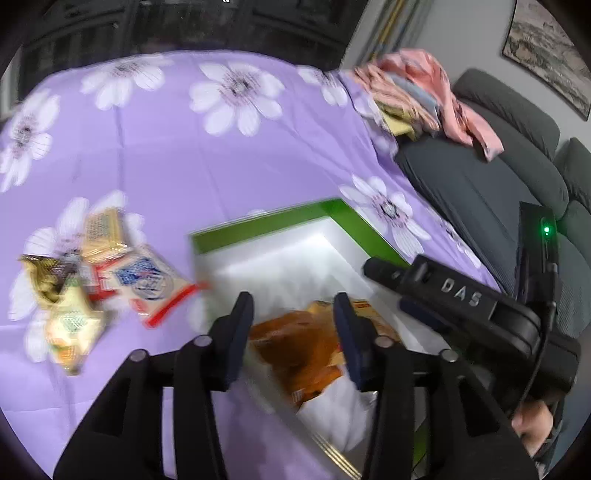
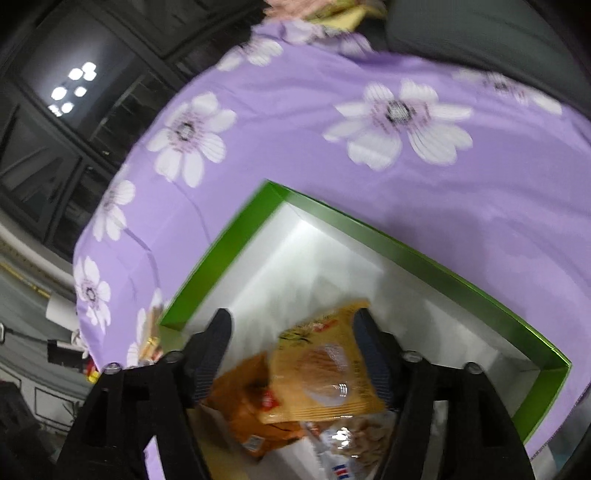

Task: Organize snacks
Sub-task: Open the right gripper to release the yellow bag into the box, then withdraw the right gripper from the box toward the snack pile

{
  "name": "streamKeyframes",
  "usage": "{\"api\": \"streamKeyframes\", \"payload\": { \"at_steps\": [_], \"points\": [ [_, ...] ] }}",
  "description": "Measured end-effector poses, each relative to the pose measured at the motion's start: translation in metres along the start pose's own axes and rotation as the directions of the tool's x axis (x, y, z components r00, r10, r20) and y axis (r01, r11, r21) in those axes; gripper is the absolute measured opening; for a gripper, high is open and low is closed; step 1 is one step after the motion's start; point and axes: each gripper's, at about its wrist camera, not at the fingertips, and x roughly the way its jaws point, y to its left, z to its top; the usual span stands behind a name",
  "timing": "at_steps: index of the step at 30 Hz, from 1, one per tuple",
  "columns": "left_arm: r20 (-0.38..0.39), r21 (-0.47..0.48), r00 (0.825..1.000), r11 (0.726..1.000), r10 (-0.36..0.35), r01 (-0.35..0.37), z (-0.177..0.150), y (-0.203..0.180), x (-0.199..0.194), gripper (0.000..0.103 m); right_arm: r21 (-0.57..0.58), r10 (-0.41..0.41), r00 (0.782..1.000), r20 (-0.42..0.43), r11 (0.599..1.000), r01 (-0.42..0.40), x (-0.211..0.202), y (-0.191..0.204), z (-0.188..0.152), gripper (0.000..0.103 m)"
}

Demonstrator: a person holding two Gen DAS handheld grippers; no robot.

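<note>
A green-rimmed box [image 1: 258,226] with a white inside sits on the purple flowered cloth; it also shows in the right wrist view [image 2: 406,254]. Inside lie an orange snack packet [image 1: 295,350] and, in the right wrist view, a yellow packet [image 2: 328,365] on the orange packet [image 2: 243,406] and a clear one [image 2: 347,443]. A pile of loose snack packets [image 1: 92,273] lies on the cloth left of the box. My left gripper [image 1: 293,332] is open over the box. My right gripper [image 2: 291,354] is open around the yellow packet, jaws apart from it; its body [image 1: 461,295] shows in the left wrist view.
A dark grey sofa [image 1: 498,177] with pink clothes [image 1: 424,92] stands to the right of the table. Dark cabinets [image 1: 184,26] stand behind the table's far edge. The purple cloth [image 1: 184,155] stretches beyond the box.
</note>
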Motion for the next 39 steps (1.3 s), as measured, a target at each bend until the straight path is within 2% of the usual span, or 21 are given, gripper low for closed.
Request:
{"api": "streamKeyframes", "payload": {
  "at_steps": [4, 10, 14, 17, 19, 22, 26, 31, 39],
  "points": [
    [0.074, -0.051, 0.996, 0.997, 0.057, -0.053, -0.01, 0.031, -0.04, 0.082, -0.084, 0.047, 0.997, 0.063, 0.996, -0.042, -0.012, 0.025, -0.006, 0.081],
    [0.12, -0.182, 0.973, 0.968, 0.196, -0.173, -0.028, 0.098, -0.097, 0.089, -0.197, 0.129, 0.99, 0.059, 0.974, -0.115, -0.015, 0.063, -0.024, 0.082],
    [0.105, -0.257, 0.95, 0.93, 0.296, -0.261, -0.05, 0.149, -0.117, 0.09, -0.235, 0.171, 0.985, 0.002, 0.958, -0.166, -0.006, 0.084, -0.039, 0.082],
    [0.084, -0.354, 0.948, 0.899, 0.305, -0.258, -0.069, 0.182, -0.117, 0.09, -0.276, 0.197, 0.98, -0.04, 0.94, -0.201, 0.0, 0.101, -0.052, 0.082],
    [0.052, -0.405, 0.955, 0.88, 0.293, -0.249, -0.08, 0.2, -0.111, 0.089, -0.295, 0.204, 0.977, -0.06, 0.932, -0.212, 0.004, 0.11, -0.06, 0.082],
    [0.019, -0.438, 0.959, 0.865, 0.282, -0.246, -0.086, 0.21, -0.104, 0.089, -0.327, 0.209, 0.974, -0.089, 0.917, -0.227, 0.011, 0.123, -0.074, 0.082],
    [-0.018, -0.439, 0.938, 0.84, 0.346, -0.318, -0.09, 0.21, -0.094, 0.089, -0.407, 0.15, 0.983, -0.104, 0.896, -0.18, 0.022, 0.139, -0.094, 0.082],
    [-0.025, -0.435, 0.961, 0.862, 0.276, -0.259, -0.091, 0.207, -0.086, 0.089, -0.461, 0.108, 0.986, -0.129, 0.873, -0.156, 0.03, 0.146, -0.109, 0.082],
    [-0.028, -0.449, 0.965, 0.859, 0.262, -0.246, -0.092, 0.209, -0.082, 0.089, -0.49, 0.104, 0.985, -0.135, 0.858, -0.157, 0.031, 0.151, -0.12, 0.082]
  ]
}}
